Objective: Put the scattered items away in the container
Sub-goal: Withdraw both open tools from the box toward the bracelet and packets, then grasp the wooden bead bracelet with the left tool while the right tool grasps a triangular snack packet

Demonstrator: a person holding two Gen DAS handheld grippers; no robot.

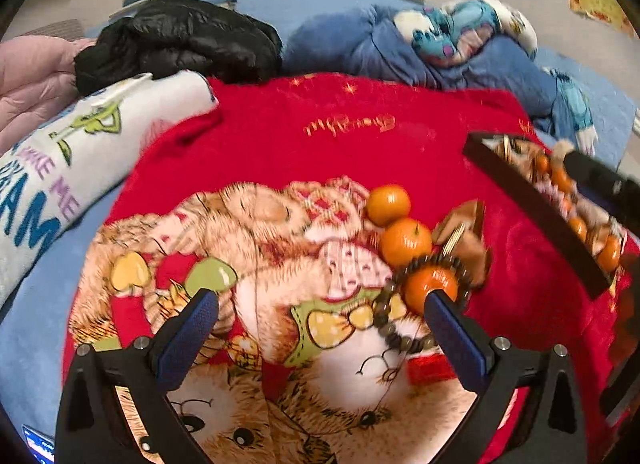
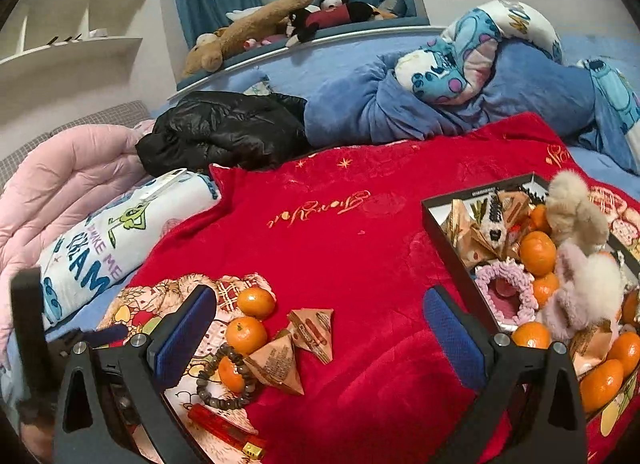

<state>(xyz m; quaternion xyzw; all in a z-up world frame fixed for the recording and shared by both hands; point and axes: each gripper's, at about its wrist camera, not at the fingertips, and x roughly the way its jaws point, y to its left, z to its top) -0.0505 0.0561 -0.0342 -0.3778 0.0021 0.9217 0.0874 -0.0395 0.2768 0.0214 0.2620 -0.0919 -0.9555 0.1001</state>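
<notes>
On the red blanket lie three loose tangerines (image 1: 405, 242) (image 2: 245, 335), a brown bead bracelet (image 1: 384, 314) (image 2: 208, 380) looped around the nearest tangerine, two paper pyramid packets (image 2: 276, 368) (image 1: 464, 232) and a red lighter (image 2: 224, 424). The black box (image 2: 448, 240) (image 1: 536, 207) at the right holds several tangerines, packets, furry items and a pink crocheted ring. My left gripper (image 1: 326, 318) is open, its right finger (image 1: 452, 328) just beside the nearest tangerine. My right gripper (image 2: 320, 330) is open above bare blanket between the loose items and the box.
The red blanket (image 2: 360, 223) covers a blue bed. A white printed roll (image 1: 60, 167), a black jacket (image 2: 224, 135) and a pink quilt (image 2: 68, 175) lie at the left and back. A blue blanket heap (image 2: 440, 103) sits behind. Plush toys line the headboard.
</notes>
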